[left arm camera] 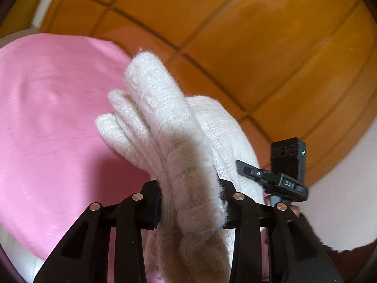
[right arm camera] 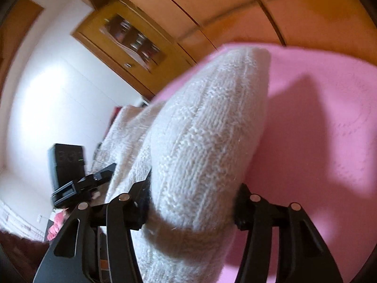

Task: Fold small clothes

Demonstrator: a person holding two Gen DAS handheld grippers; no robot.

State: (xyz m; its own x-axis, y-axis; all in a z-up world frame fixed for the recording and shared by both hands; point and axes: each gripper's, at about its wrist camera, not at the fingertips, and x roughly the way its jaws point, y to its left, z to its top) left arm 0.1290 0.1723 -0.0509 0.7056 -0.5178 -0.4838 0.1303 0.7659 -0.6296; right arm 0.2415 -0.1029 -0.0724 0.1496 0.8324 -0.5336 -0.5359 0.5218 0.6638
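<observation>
A: Any writing to read?

B: Only "DAS", raised on the black mount of the right gripper, seen from the left wrist at about four o'clock. Nothing else was legible.

A: And the garment?

B: A cream knitted glove, its finger ends pointing up toward eleven o'clock in the left view, its long axis running from the jaws to there. From the right wrist the same knit ran from the jaws toward one o'clock.

A: The jaws?

B: The left gripper pinched the knit near its cuff; the right gripper pinched a thick fold. Both held the knit lifted above the pink cloth.

A: Beyond?

B: Orange wooden cabinet doors at twelve o'clock, and a white wall at nine in the right view.
</observation>
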